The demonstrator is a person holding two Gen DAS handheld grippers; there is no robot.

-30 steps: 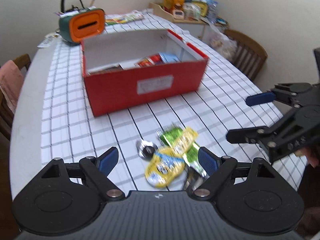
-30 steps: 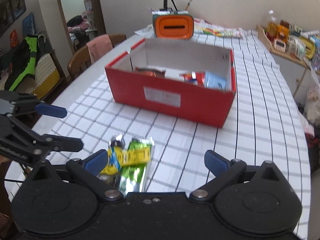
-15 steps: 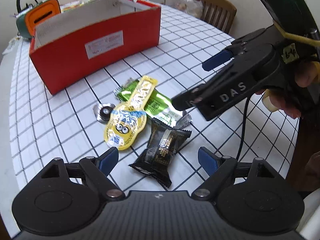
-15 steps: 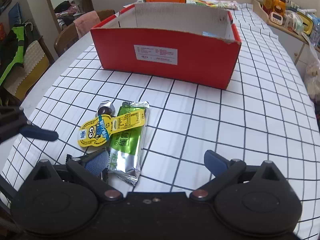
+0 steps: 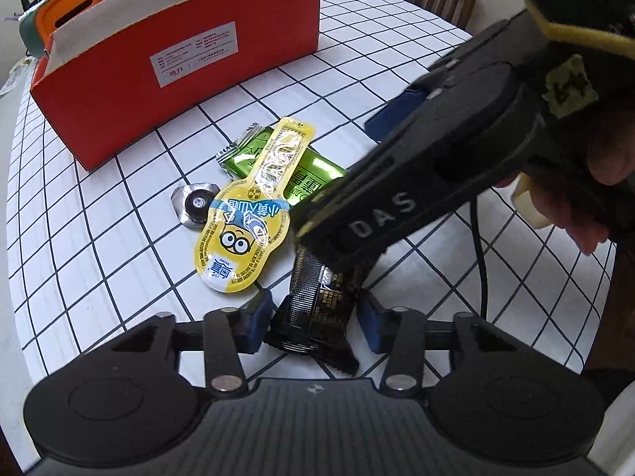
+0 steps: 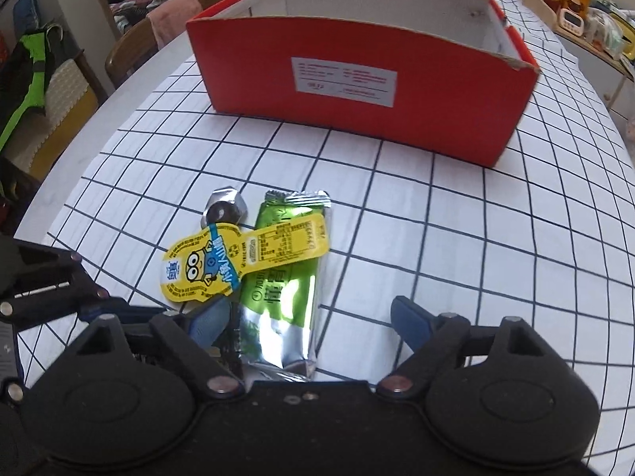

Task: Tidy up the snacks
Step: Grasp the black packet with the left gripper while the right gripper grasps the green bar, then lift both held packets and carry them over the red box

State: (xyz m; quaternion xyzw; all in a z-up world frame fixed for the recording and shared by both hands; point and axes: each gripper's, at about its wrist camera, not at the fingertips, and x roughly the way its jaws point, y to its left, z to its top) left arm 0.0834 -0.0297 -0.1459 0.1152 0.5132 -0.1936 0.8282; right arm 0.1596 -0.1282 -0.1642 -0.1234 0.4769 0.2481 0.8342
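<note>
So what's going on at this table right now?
A person with two handheld grippers is sorting snacks. The left gripper straddles a black packet, not yet clamped. The right gripper is open over the green packet, which lies under a yellow pouch. The red box waits behind.

Right gripper spread over green packet, seemingly not gripping

- Left gripper: matte black housing showing blue finger pads and silver pivot screws.
- Right gripper: black body wearing white "DAS" lettering, a yellow strap, a handwritten tag, and trailing a black cable.
- Bare-skinned hand showing.
</note>
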